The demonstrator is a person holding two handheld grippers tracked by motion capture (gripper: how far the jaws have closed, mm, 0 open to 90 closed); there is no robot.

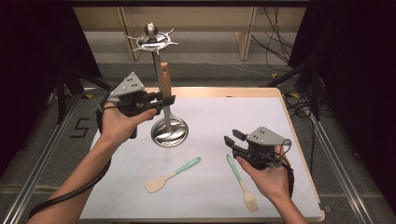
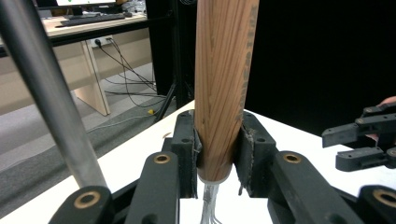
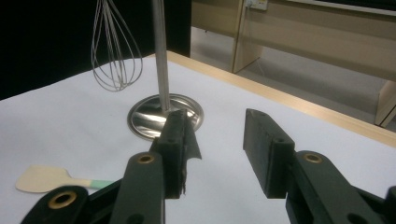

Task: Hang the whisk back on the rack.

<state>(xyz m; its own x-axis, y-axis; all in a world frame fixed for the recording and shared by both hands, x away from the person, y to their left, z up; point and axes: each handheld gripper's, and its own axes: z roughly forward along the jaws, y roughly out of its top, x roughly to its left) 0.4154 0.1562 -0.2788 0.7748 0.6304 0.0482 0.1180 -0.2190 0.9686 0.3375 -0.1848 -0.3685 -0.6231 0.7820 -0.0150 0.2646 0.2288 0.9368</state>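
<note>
Beside steel stand (image 1: 161, 79), above its round base (image 1: 169, 132): left gripper (image 1: 164, 103) clamped on wooden handle of whisk (image 2: 223, 88), pads pressing both sides, handle upright, wire loops hanging below the jaws near the pole. Right of base, well apart: right gripper (image 1: 232, 138) in the hand, jaws parted, nothing between. Spatula (image 1: 171, 175) and brush (image 1: 241, 182) flat on table (image 1: 299, 135) in front of base.

High view: looked forward and down from above the white-covered wooden table (image 1: 210, 196).
Gripper views: rode close, low.
Shared: the polished steel utensil stand (image 1: 169, 131) (image 3: 166, 114), at 11 o'clock.
</note>
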